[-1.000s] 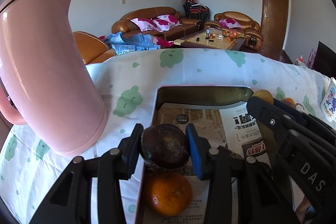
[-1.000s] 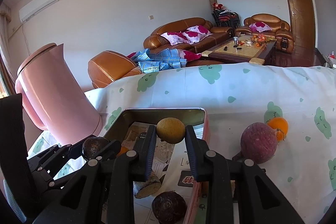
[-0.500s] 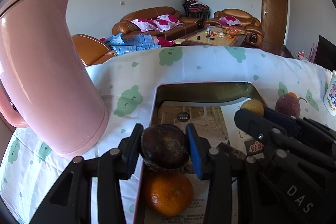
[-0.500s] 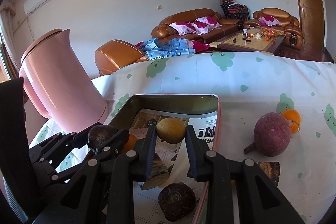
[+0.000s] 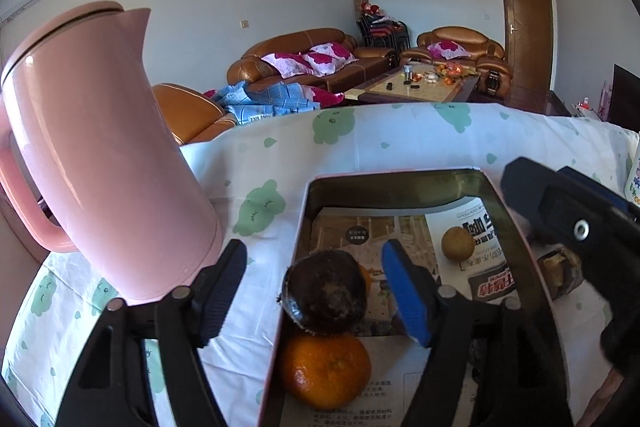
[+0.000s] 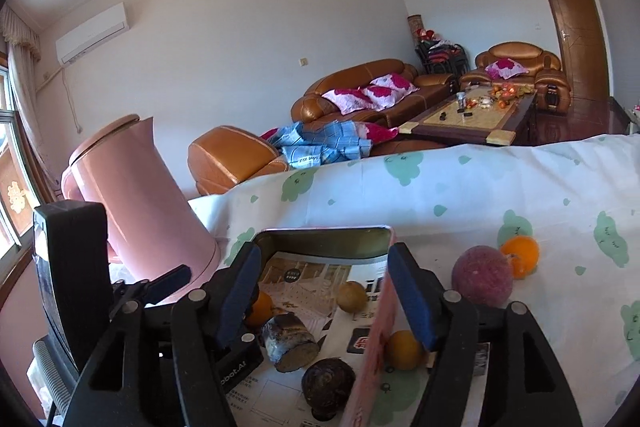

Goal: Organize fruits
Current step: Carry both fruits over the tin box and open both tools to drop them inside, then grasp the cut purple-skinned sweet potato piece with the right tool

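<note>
The dark round fruit [image 5: 325,291] sits in the tin tray [image 5: 394,183] on top of an orange [image 5: 325,371], between the opening fingers of the left gripper [image 5: 312,293], which no longer press it. The small yellow fruit [image 6: 352,296] lies on the tray's paper beyond the right gripper [image 6: 325,297], whose fingers are opening too, with nothing pinched. I think both should lift straight out, because the dark fruit could roll off the orange.

Little can be read. In the right wrist view, white letters on the black body of the left gripper [image 6: 240,367], at about 7 o'clock, spell a partly cut word ending "oboot.AI". The printed paper lining the tin tray [image 5: 400,183] carries large Chinese characters seen upside down, at about 3 o'clock in the left wrist view; they are too distorted to read, as is the small print.
</note>
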The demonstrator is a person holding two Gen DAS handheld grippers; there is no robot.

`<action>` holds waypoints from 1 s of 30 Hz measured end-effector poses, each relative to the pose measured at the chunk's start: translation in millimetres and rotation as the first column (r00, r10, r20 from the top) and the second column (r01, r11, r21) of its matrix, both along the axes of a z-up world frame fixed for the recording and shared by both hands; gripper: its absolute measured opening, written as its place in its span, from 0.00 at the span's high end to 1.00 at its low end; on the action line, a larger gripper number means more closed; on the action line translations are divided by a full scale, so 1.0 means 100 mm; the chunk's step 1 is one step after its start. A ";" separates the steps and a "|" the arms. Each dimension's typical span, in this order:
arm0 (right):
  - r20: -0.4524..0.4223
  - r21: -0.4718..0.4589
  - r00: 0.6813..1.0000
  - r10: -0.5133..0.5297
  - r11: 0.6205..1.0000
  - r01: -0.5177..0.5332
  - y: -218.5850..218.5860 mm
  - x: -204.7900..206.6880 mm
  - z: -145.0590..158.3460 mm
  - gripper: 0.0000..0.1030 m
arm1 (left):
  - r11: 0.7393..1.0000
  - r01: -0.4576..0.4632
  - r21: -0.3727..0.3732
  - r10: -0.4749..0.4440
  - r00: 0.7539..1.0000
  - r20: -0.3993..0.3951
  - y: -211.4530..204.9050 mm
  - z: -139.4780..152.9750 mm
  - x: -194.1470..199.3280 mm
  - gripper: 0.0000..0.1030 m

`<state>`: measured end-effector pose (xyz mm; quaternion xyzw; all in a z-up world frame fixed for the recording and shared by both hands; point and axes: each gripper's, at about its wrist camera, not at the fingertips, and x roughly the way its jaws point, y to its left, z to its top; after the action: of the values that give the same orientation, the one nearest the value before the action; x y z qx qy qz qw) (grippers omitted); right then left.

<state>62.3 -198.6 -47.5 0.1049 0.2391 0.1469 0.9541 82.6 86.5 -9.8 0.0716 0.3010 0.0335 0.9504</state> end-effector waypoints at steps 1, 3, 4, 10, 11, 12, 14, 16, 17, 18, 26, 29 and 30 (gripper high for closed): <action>0.018 -0.009 0.999 -0.032 0.999 0.032 -0.05 -0.03 0.02 0.34 | 1.000 -0.001 0.007 0.001 1.000 0.023 -0.01 0.02 -0.03 0.14; 0.050 -0.027 0.994 -0.094 0.995 0.095 -0.16 -0.11 0.05 0.34 | 1.000 -0.003 0.011 0.002 0.998 0.067 -0.04 0.07 -0.09 0.04; 0.066 -0.035 0.990 -0.124 0.991 0.126 -0.22 -0.15 0.06 0.34 | 1.000 -0.001 0.011 0.000 0.996 0.086 -0.04 0.09 -0.12 0.02; 0.131 -0.089 0.960 -0.249 0.961 0.262 -0.44 -0.33 0.08 0.34 | 0.999 0.023 -0.022 -0.020 0.990 0.138 -0.08 0.15 -0.24 0.00; 0.137 -0.095 0.954 -0.265 0.955 0.279 -0.45 -0.34 0.08 0.34 | 1.000 0.024 -0.020 -0.021 0.989 0.149 -0.09 0.15 -0.25 0.00; 0.139 -0.099 0.951 -0.277 0.951 0.292 -0.47 -0.35 0.07 0.34 | 1.000 0.022 -0.015 -0.020 0.987 0.157 -0.10 0.15 -0.26 0.00; 0.139 -0.100 0.946 -0.293 0.946 0.307 -0.51 -0.38 0.07 0.34 | 1.000 0.024 -0.009 -0.022 0.985 0.173 -0.12 0.15 -0.28 0.00; 0.142 -0.107 0.942 -0.303 0.942 0.319 -0.54 -0.40 0.06 0.34 | 1.000 0.024 -0.012 -0.022 0.984 0.178 -0.13 0.14 -0.30 0.00; 0.145 -0.112 0.940 -0.309 0.939 0.326 -0.55 -0.41 0.05 0.34 | 1.000 0.024 -0.016 -0.021 0.984 0.178 -0.13 0.14 -0.31 0.00; 0.149 -0.116 0.938 -0.312 0.937 0.330 -0.56 -0.43 0.06 0.34 | 0.999 0.026 -0.021 -0.022 0.984 0.178 -0.13 0.14 -0.32 0.00; 0.177 -0.124 0.922 -0.343 0.922 0.367 -0.71 -0.58 0.07 0.34 | 0.999 0.041 -0.032 -0.033 0.978 0.205 -0.21 0.14 -0.47 0.00; 0.194 -0.152 0.907 -0.375 0.901 0.405 -0.76 -0.63 0.08 0.34 | 0.998 0.039 -0.056 -0.027 0.979 0.203 -0.18 0.14 -0.52 0.00; 0.199 -0.163 0.899 -0.389 0.892 0.422 -0.80 -0.65 0.09 0.34 | 0.997 0.036 -0.063 -0.023 0.980 0.198 -0.17 0.14 -0.54 0.00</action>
<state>-2.6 -278.2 -38.8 0.0430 0.1475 -0.0728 0.9854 28.9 69.1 4.1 0.0409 0.2054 0.0166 0.9777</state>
